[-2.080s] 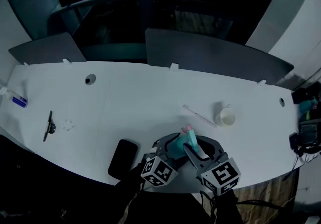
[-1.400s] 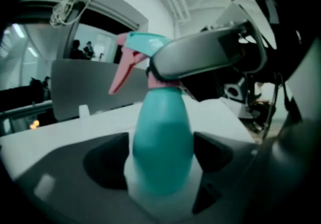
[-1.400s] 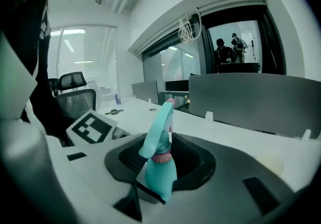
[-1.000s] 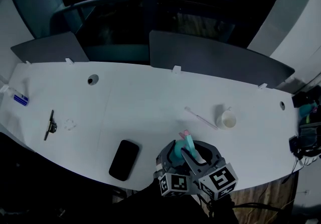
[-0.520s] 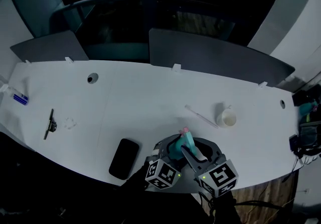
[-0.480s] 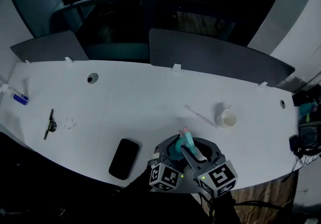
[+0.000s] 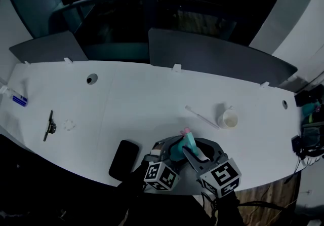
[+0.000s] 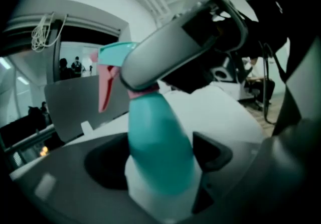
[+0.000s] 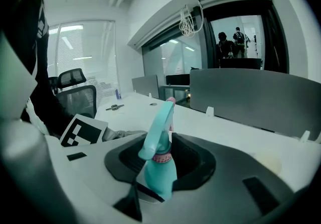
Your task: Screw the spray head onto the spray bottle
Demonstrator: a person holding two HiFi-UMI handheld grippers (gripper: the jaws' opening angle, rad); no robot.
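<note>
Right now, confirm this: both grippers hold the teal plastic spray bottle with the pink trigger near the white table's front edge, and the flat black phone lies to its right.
Wrong in one respect: the flat black phone lies left of the teal plastic spray bottle, not right. The head view shows it; the rest stands.

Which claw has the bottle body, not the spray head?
The left claw: the body of the spray bottle is clamped in its jaws, while the right claw grips the spray head.

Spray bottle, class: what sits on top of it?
A teal spray head with a pink collar tops the spray bottle. The collar hides the neck threads.
</note>
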